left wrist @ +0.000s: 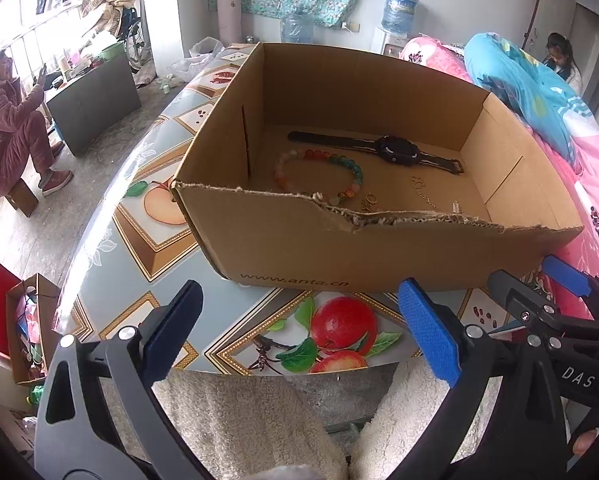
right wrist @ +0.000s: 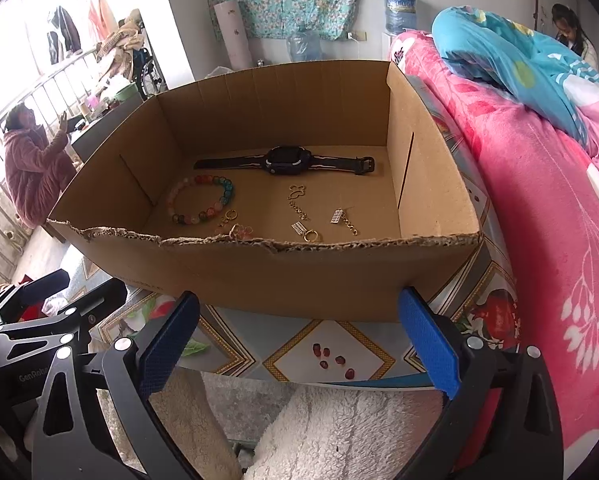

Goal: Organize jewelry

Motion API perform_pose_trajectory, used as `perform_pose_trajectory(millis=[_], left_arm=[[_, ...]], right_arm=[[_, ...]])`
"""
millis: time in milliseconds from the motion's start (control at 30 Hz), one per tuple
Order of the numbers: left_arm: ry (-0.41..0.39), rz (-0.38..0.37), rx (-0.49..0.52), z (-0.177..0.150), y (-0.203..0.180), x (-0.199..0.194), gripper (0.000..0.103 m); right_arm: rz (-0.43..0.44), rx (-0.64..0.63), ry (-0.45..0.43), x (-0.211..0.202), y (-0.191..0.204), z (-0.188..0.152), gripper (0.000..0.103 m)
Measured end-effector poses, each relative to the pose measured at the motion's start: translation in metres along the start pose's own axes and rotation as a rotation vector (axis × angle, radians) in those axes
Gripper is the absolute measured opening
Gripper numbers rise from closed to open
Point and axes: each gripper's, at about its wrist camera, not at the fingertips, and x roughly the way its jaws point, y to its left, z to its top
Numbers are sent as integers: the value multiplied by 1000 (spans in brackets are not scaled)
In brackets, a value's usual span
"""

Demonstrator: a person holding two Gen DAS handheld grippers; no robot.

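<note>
1. Both tools are held back off the near edge of the table (right wrist: pixel 339 344), short of the cardboard box (right wrist: pixel 259 276). My left gripper (left wrist: pixel 299 332) stands wide apart and carries nothing; my right gripper (right wrist: pixel 299 340) likewise, wide and empty.
2. The jewelry lies inside the box: a black watch (right wrist: pixel 287 160) stretched along the far wall, a beaded bracelet (right wrist: pixel 201 200) toward the near left corner, small gold rings (right wrist: pixel 233 220) just beside it, and gold chain pieces with charms (right wrist: pixel 299 204) toward the near right (the torn front wall hides some from the left view).
3. Step in hand, as I judge it: undecided. The pieces laid apart in the box fit a sorting finished, or a lot waiting to be arranged or lifted out.
4. Any pick would call for reaching over the front wall and closing narrowly on thin, flat-lying chain.
</note>
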Motion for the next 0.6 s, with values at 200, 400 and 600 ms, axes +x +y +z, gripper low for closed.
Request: perform_pose_trajectory(millis=[200, 400, 600], left_arm=[[3, -1, -4, 0, 1, 0, 95], [4, -1, -6, 1, 3, 0, 95], [5, -2, -7, 1, 4, 0, 95]], right_arm=[[-1, -6, 8, 1, 1, -1, 97], [1, -6, 11, 2, 2, 0, 97], [0, -3, 10, 2, 2, -1, 97]])
